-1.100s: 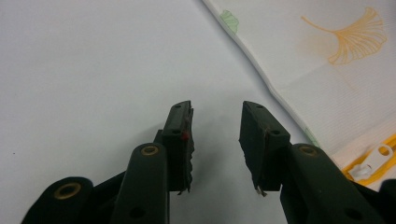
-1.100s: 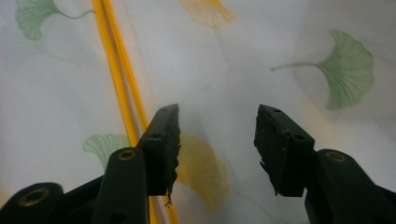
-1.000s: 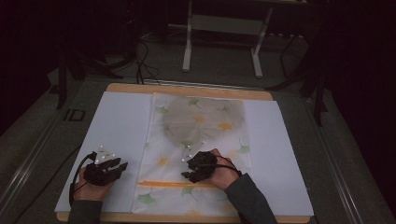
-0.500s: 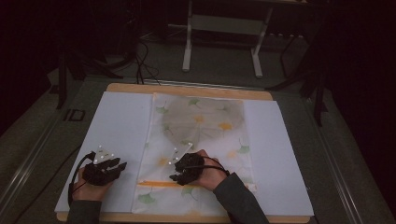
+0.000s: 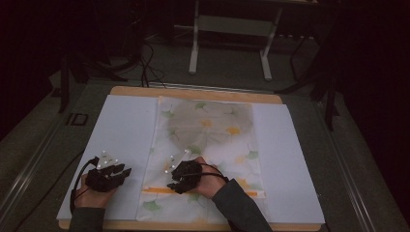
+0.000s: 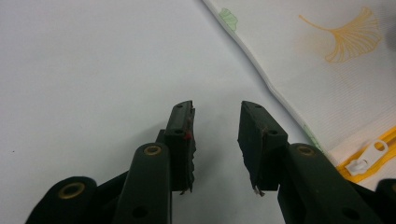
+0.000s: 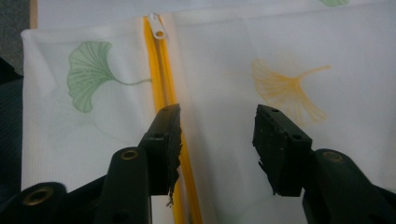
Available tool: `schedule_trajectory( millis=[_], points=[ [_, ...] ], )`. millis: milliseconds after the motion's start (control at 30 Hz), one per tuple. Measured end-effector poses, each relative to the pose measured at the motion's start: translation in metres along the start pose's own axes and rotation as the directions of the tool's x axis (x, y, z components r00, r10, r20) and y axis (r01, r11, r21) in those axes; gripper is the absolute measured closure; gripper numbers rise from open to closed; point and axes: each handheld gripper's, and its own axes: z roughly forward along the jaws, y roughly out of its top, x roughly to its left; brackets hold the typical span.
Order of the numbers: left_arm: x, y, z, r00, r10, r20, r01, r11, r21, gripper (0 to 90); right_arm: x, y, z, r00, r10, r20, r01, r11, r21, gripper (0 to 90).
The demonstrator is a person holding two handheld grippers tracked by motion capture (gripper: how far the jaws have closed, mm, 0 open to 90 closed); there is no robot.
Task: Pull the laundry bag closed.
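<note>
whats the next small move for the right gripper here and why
Probably ease the right gripper along the yellow zipper to the white pull and close on it: the jaws stand open over the mesh bag, holding nothing, and the pull lies just ahead.

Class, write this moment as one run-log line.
left hand-held gripper: open, over white sheet | right hand-held gripper: open, just closing slightly, nothing gripped, over mesh bag beside yellow zipper

No legible text, label, brand, number or sign — neither on the ginkgo-leaf printed bag [image 7: 261, 60] ahead of the fingers nor on its yellow zipper [image 7: 161, 79] beside them.
</note>
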Motion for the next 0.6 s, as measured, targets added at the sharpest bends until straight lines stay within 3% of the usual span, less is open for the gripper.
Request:
schedule_trajectory(
  millis=[367, 600],
  points=[
    [0.001, 0.000, -0.001, 0.9999, -0.006, -0.010, 0.006, 1.0000, -0.002, 63.7, 0.007, 0.010, 0.013, 0.9984, -0.031, -0.047, 0.031, 0.999, 0.007, 64.5],
    [0.001, 0.000, -0.001, 0.9999, -0.003, -0.010, 0.003, 1.0000, 0.004, 63.9, 0.009, 0.016, 0.020, 0.9981, -0.033, -0.053, 0.033, 0.999, 0.008, 67.9]
  ],
)
